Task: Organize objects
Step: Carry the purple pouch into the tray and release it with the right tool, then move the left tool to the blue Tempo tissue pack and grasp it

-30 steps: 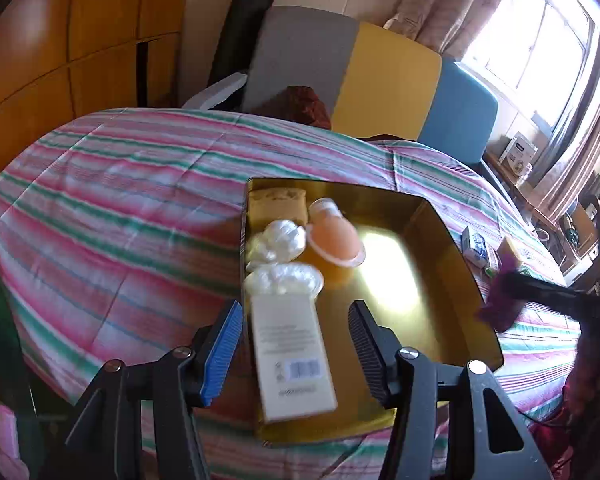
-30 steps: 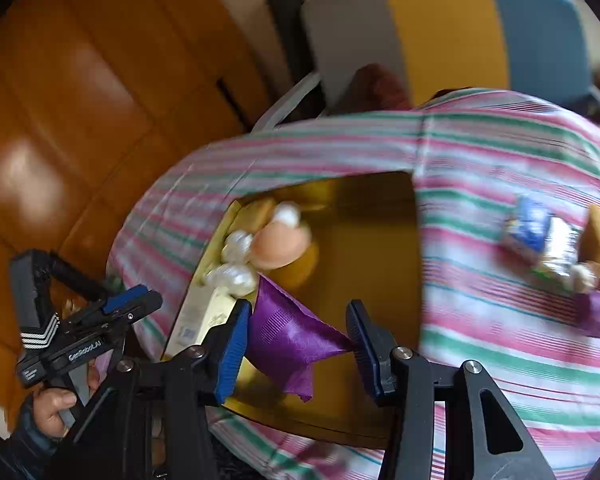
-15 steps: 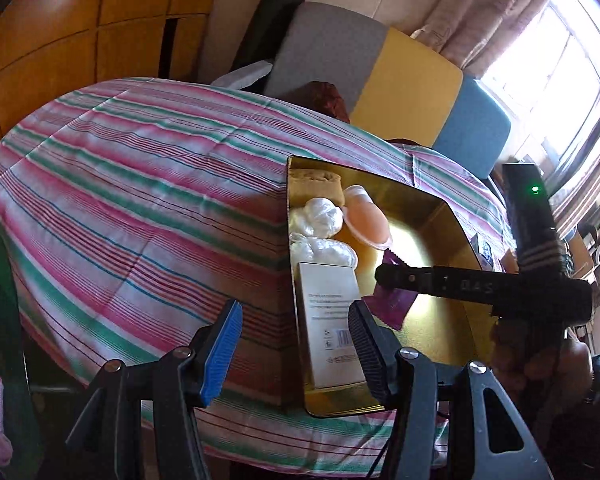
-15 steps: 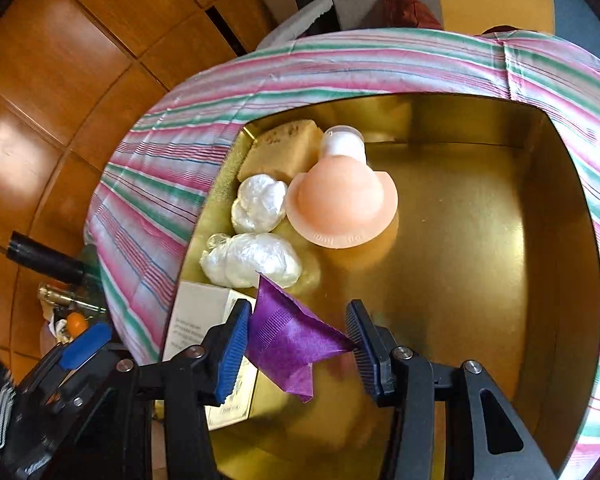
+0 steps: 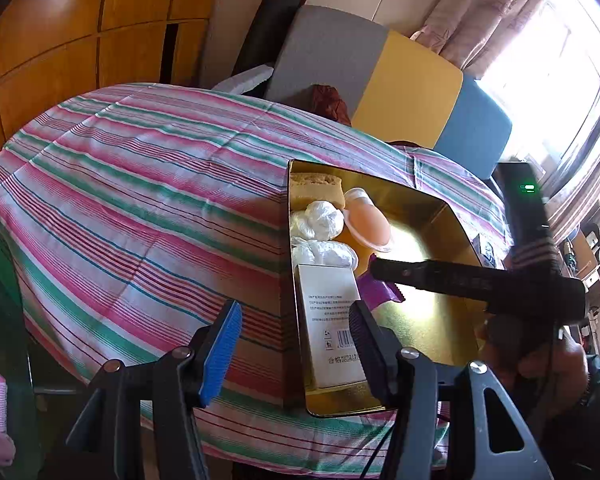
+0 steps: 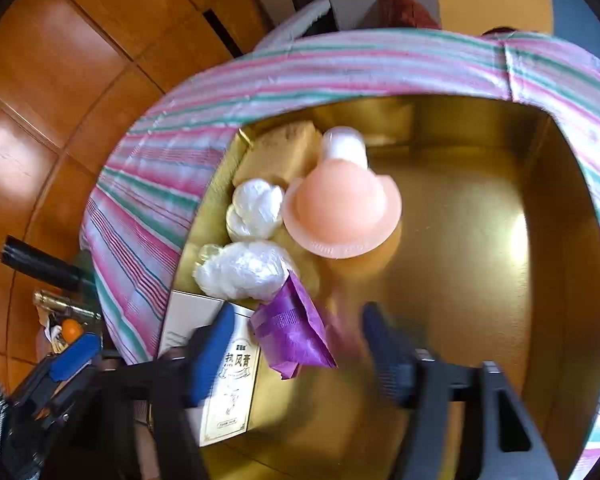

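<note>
Releasing purple packet (image 6: 290, 330) into gold tray (image 6: 480, 248).
Right gripper (image 6: 298, 344) jaws opening, packet loose between them beside white box (image 6: 230, 388); left gripper (image 5: 294, 344) jaws opening, empty.

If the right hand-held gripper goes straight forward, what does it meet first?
Most likely the purple packet, lying loose between its opening jaws, then the gold tray floor; depth is unclear.

Both wrist views look steeply down — sharing the gold tray (image 5: 452, 216)
</note>
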The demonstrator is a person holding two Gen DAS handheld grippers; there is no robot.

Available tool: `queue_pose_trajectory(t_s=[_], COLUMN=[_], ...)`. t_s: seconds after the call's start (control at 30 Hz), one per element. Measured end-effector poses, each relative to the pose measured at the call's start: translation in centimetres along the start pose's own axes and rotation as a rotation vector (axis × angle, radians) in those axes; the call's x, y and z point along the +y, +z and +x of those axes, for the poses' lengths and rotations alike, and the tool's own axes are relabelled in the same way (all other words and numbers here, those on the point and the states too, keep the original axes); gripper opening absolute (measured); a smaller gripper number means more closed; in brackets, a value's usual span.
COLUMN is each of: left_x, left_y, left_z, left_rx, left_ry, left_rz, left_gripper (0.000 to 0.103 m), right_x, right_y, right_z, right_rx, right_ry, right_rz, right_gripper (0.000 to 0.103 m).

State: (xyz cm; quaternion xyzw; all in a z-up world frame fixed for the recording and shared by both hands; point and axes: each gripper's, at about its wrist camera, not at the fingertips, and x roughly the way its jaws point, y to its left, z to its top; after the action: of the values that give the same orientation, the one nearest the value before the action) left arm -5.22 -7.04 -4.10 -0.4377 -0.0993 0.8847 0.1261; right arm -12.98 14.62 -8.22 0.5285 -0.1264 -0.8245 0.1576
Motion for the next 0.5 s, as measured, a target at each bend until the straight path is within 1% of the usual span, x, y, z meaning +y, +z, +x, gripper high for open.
queue_pose_trajectory(t_s=[0.07,0.1,0.17,0.23,0.3,0.5], left_x=[-0.3,-0.5,-0.9,-1.4,-2.1,-4.3], left_y=[0.1,0.1,0.2,0.3,0.3,0.2], left_z=[-0.3,-0.5,-0.9,-1.3,-1.7,-2.4], left_rx=[-0.009,-0.017,-0.035,-0.053,-0.068,-0.094], left_ry=[0.009,0.014,0.030,0.045,0.059,0.101], left_rz=[0.007,0.012,0.026,0.047,0.071,0.155], left_gripper=[0.059,0.060,0.060,0.061,0.068,0.072], right_x=[0.2,0.3,0.4,0.3,-0.2,-3.3], right_y=[-0.3,-0.6,-1.1,-1.9,-2.6,-4.5], right_z=[-1.3,-2.3,-3.9,-5.7,-7.3,-11.4], right_rx=[-0.049,-0.078,-0.126,-0.164,-0.201,-0.267], right_ry=[-0.003,-0.007,-0.022,-0.054,-0.072,-0.152], right_rz=[-0.017,-0.032,-0.065,-0.096,-0.111,-0.089], right_gripper=[0.097,0.102,0.103,0.103,0.103,0.103])
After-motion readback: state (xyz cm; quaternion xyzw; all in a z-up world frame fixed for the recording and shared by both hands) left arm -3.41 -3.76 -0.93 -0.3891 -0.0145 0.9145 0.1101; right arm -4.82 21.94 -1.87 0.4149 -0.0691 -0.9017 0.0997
